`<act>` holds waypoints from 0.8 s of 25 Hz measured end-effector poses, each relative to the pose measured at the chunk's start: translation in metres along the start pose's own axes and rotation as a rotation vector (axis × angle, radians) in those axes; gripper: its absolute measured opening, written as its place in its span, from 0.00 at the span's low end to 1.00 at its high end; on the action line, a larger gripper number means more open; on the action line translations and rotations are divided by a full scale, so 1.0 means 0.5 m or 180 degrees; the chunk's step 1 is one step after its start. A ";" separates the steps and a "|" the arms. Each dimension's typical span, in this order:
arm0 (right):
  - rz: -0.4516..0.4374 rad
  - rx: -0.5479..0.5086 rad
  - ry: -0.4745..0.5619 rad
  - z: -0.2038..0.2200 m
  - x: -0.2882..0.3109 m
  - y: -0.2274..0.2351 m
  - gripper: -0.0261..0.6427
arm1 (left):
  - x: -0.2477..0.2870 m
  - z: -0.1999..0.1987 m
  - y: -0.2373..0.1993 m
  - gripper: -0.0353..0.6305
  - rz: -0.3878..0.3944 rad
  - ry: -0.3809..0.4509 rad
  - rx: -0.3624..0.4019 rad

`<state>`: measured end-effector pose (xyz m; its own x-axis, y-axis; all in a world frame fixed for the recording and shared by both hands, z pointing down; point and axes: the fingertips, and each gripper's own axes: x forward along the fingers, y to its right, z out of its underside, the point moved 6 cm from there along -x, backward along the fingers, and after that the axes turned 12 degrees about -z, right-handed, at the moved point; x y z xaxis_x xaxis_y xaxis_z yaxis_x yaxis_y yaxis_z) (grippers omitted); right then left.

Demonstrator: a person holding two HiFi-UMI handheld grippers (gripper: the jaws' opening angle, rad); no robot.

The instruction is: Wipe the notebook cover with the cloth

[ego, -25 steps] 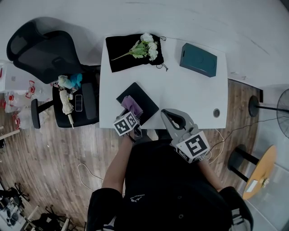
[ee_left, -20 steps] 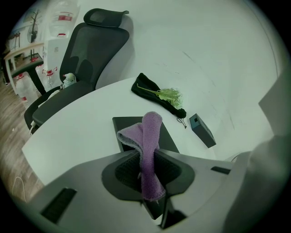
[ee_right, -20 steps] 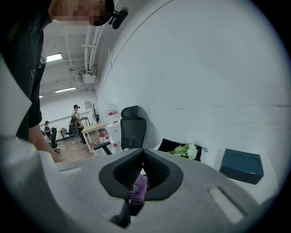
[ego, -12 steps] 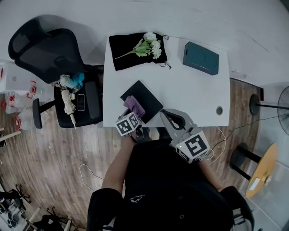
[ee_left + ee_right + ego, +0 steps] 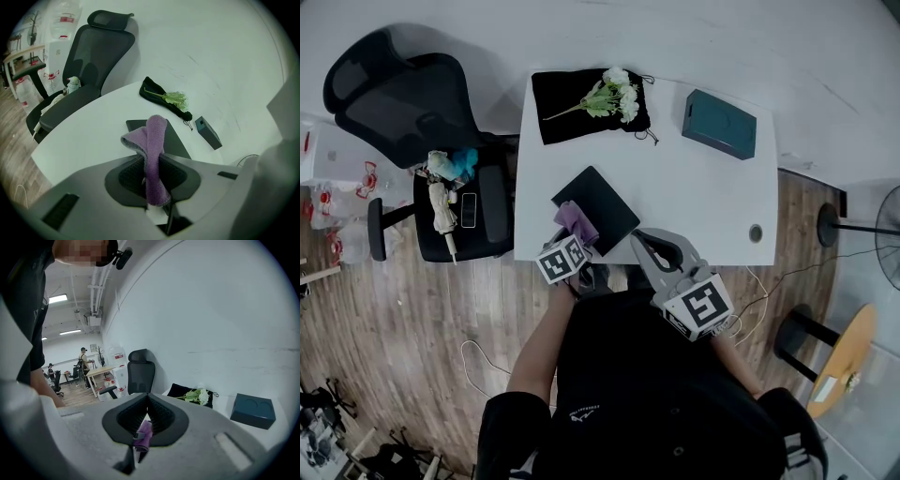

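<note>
a wood-plank floor point(image 5: 403, 319) and a white wall point(image 5: 694, 37) frame a white tabletop point(image 5: 703, 202) set against that wall. the right gripper view looks across a long room with desks and people point(image 5: 83, 358) far off, too small to read. a black office chair point(image 5: 394, 108) stands at the tabletop's left end, and the small things point(image 5: 442, 187) heaped on its seat are hard to make out. the person's black-clad torso point(image 5: 656, 394) fills the lower head view and hides both hands and part of the tabletop's near edge. a fan point(image 5: 889, 234) is cut off at the right border. at the back of the tabletop lies a black pouch point(image 5: 572, 117) with a spray of white flowers point(image 5: 614, 92) on it, and well apart to its right sits a teal box point(image 5: 719, 124). the black notebook point(image 5: 605, 202) lies flat and skewed near the front left edge. the left gripper point(image 5: 570, 240) points in from the near edge at the notebook's near corner. its fingers are clenched on the purple cloth point(image 5: 154, 140), which stands up between them and flops over at the top. whether the cloth touches the cover i cannot tell. the right gripper point(image 5: 645, 242) hovers just beside the notebook's right side, aimed toward the chair, with its fingers pressed together on nothing. the cloth shows through the hollow behind their tips.
</note>
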<state>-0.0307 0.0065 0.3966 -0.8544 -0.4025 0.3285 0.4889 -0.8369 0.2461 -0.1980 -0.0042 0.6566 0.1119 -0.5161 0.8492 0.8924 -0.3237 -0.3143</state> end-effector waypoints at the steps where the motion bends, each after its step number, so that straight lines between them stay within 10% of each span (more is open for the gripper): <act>1: -0.0018 -0.0013 0.0001 -0.001 -0.002 0.002 0.05 | -0.002 0.002 -0.002 0.16 -0.0016 0.0007 -0.0015; 20: -0.0483 -0.0129 0.0081 -0.013 -0.080 0.069 0.05 | -0.082 0.042 -0.045 0.16 -0.0635 0.0257 -0.0476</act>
<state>0.0193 -0.0085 0.3858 -0.9224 -0.2791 0.2670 0.3467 -0.9029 0.2540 -0.2136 0.0411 0.6377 -0.1006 -0.4900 0.8659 0.8182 -0.5359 -0.2082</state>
